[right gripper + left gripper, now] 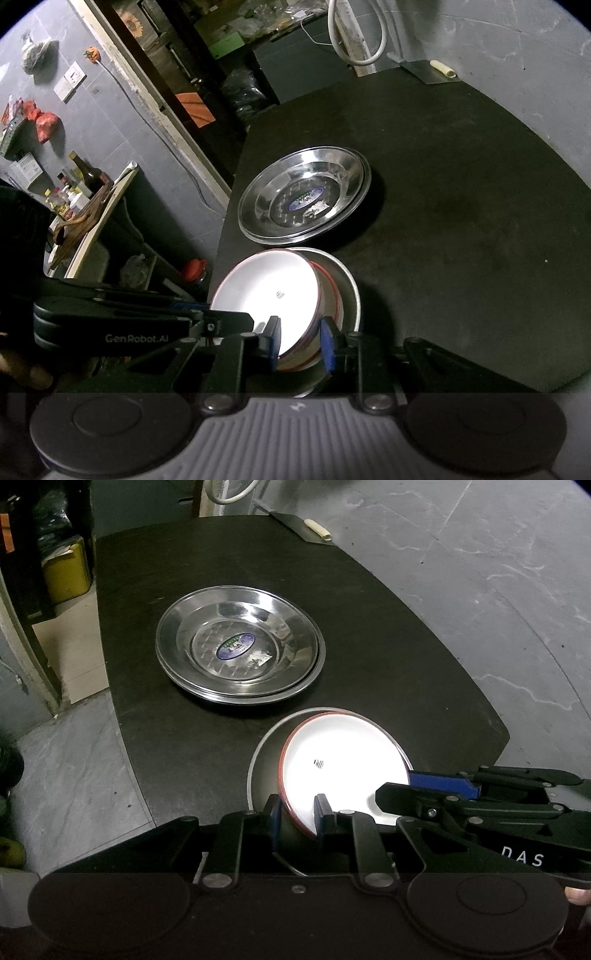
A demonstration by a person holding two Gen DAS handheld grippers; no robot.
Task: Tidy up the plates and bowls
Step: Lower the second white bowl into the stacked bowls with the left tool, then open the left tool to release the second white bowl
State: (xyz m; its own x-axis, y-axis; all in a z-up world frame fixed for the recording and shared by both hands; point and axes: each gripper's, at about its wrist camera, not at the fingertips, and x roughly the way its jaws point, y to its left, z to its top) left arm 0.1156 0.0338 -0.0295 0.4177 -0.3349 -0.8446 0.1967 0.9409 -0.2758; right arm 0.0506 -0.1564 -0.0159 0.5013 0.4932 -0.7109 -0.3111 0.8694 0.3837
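Left wrist: left gripper (297,814) and right gripper (303,341) both pinch white bowl (343,771) rim, bowl tilted inside grey dish (258,760); steel plates (240,646) beyond jaws already stacked, bowl unseated.

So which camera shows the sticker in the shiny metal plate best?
The left wrist view: the blue oval sticker in the round steel plate is larger and almost face-on. The right wrist view shows it smaller and slanted.

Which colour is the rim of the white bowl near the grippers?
Red. The white bowl has a thin red rim, clearest in the left wrist view.
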